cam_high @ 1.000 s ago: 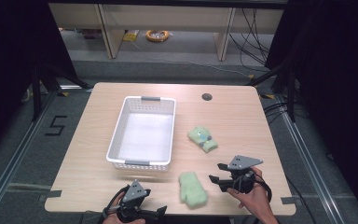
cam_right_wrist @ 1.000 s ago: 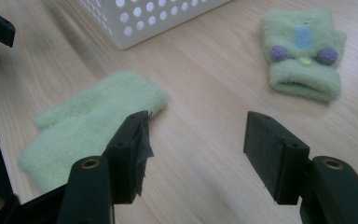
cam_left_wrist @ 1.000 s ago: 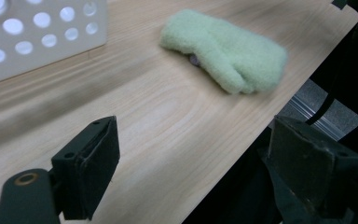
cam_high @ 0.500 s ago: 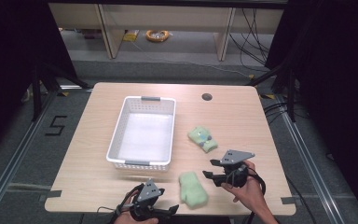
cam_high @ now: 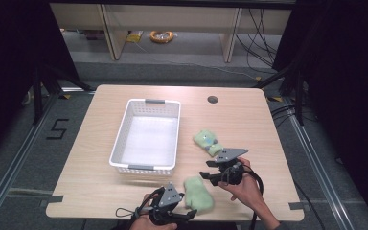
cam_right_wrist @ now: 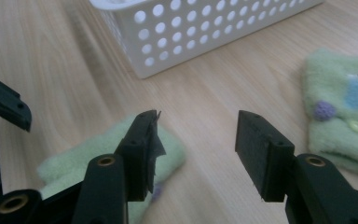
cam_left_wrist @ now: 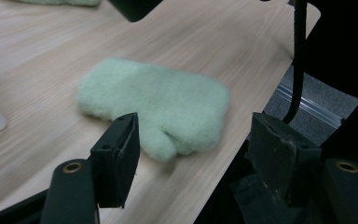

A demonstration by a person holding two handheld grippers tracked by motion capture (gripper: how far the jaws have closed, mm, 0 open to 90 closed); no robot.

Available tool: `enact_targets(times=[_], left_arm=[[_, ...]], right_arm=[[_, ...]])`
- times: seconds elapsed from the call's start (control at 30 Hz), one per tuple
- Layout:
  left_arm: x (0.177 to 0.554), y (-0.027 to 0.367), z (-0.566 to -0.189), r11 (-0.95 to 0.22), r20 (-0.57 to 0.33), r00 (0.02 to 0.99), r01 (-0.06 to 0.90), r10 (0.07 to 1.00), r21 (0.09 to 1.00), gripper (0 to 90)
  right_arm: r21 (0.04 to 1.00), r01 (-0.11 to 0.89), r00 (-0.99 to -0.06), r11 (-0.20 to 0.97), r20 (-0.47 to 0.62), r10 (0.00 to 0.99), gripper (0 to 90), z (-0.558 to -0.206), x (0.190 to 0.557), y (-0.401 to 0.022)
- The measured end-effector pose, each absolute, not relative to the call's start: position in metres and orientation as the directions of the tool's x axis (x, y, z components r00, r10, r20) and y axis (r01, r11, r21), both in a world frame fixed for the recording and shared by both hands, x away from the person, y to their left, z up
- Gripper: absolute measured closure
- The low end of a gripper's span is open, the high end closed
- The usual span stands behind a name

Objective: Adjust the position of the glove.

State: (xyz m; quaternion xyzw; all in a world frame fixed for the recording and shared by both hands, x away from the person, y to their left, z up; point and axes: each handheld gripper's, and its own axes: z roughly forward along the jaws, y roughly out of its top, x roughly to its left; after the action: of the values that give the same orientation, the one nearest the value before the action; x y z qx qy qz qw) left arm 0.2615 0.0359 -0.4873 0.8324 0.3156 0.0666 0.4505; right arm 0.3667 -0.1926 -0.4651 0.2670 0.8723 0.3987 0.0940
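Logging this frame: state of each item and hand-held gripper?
White basket: upright on the table, nothing inside.
Plain green mitten: flat on the table near its front edge, not gripped.
Patterned green mitten: flat right of the basket, untouched.
Left hand-held gripper: open, jaws toward the plain mitten.
Right hand-held gripper: open, holding nothing.

**Cut off and obscured**

In the right gripper view, the patterned mitten (cam_right_wrist: 342, 116) runs off the right edge, and the plain mitten (cam_right_wrist: 116, 161) lies partly behind the gripper's own jaw. The white basket (cam_right_wrist: 205, 28) is cropped at the top. In the high view, the left hand (cam_high: 146, 224) is cut by the bottom edge.
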Motion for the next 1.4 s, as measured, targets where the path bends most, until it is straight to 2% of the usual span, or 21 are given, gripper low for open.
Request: enact_targets(times=[0.1, 0.2, 0.27, 0.43, 0.57, 0.63, 0.67, 0.73, 0.77, 0.87, 0.9, 1.0, 1.07, 1.1, 1.3, 1.33, 1.37, 1.4], left_arm=[[0.264, 0.031, -0.490, -0.404, -0.166, 0.795, 0.462, 0.584, 0.789, 35.0], [0.265, 0.028, -0.492, -0.449, -0.120, 0.803, 0.443, 0.584, 0.776, 36.2], [0.263, 0.023, -0.492, -0.441, -0.133, 0.805, 0.446, 0.579, 0.779, 37.2], [0.262, 0.014, -0.491, -0.485, -0.070, 0.825, 0.397, 0.561, 0.779, 38.8], [0.263, 0.011, -0.501, -0.520, -0.053, 0.812, 0.421, 0.581, 0.743, 40.4], [0.265, 0.013, -0.505, -0.543, -0.033, 0.811, 0.421, 0.584, 0.726, 47.1], [0.265, 0.014, -0.507, -0.549, -0.026, 0.812, 0.417, 0.583, 0.725, 47.1], [0.265, 0.016, -0.506, -0.550, -0.017, 0.816, 0.404, 0.577, 0.731, 56.4], [0.265, 0.016, -0.505, -0.552, -0.015, 0.812, 0.410, 0.584, 0.726, 56.4], [0.265, 0.018, -0.505, -0.567, 0.008, 0.825, 0.381, 0.564, 0.730, 67.4], [0.263, 0.018, -0.505, -0.550, -0.022, 0.818, 0.406, 0.575, 0.730, 70.9], [0.265, 0.021, -0.507, -0.576, 0.001, 0.826, 0.392, 0.563, 0.717, 80.5], [0.265, 0.022, -0.506, -0.570, -0.005, 0.827, 0.393, 0.563, 0.721, 82.3], [0.267, 0.023, -0.506, -0.582, 0.018, 0.827, 0.379, 0.561, 0.719, 87.8], [0.276, 0.036, -0.503, -0.561, 0.009, 0.808, 0.401, 0.589, 0.724, 89.0], [0.275, 0.036, -0.503, -0.529, -0.027, 0.800, 0.421, 0.599, 0.737, 84.3], [0.275, 0.037, -0.503, -0.535, -0.029, 0.806, 0.419, 0.591, 0.733, 84.3], [0.275, 0.037, -0.501, -0.543, -0.014, 0.813, 0.402, 0.582, 0.737, 77.2]], right_arm=[[0.739, 0.388, -0.850, 0.551, 0.056, 0.525, 51.7, -0.467, 0.369, -0.187], [0.717, 0.386, -0.866, 0.581, 0.064, 0.496, 53.7, -0.471, 0.373, -0.178], [0.706, 0.392, -0.869, 0.590, 0.073, 0.490, 54.1, -0.475, 0.374, -0.172], [0.680, 0.397, -0.882, 0.617, 0.097, 0.461, 54.6, -0.481, 0.378, -0.161], [0.654, 0.404, -0.888, 0.640, 0.110, 0.447, 55.8, -0.488, 0.384, -0.156], [0.642, 0.414, -0.889, 0.646, 0.133, 0.437, 56.5, -0.492, 0.386, -0.154], [0.632, 0.424, -0.884, 0.649, 0.133, 0.448, 57.2, -0.493, 0.386, -0.154], [0.620, 0.441, -0.880, 0.649, 0.156, 0.449, 59.6, -0.497, 0.387, -0.154], [0.620, 0.441, -0.880, 0.649, 0.156, 0.449, 59.6, -0.497, 0.387, -0.154], [0.623, 0.447, -0.880, 0.642, 0.174, 0.443, 64.3, -0.499, 0.387, -0.155], [0.613, 0.461, -0.873, 0.642, 0.184, 0.451, 66.3, -0.499, 0.386, -0.155], [0.605, 0.471, -0.867, 0.642, 0.184, 0.463, 76.6, -0.497, 0.385, -0.156], [0.607, 0.476, -0.864, 0.636, 0.187, 0.468, 81.7, -0.497, 0.385, -0.158], [0.610, 0.485, -0.858, 0.627, 0.192, 0.477, 83.8, -0.496, 0.384, -0.159], [0.625, 0.505, -0.842, 0.595, 0.205, 0.499, 86.3, -0.491, 0.381, -0.166], [0.623, 0.522, -0.827, 0.582, 0.205, 0.523, 86.3, -0.490, 0.381, -0.168], [0.623, 0.522, -0.827, 0.582, 0.205, 0.523, 86.3, -0.490, 0.381, -0.168], [0.626, 0.524, -0.825, 0.577, 0.204, 0.528, 86.3, -0.492, 0.381, -0.170]])
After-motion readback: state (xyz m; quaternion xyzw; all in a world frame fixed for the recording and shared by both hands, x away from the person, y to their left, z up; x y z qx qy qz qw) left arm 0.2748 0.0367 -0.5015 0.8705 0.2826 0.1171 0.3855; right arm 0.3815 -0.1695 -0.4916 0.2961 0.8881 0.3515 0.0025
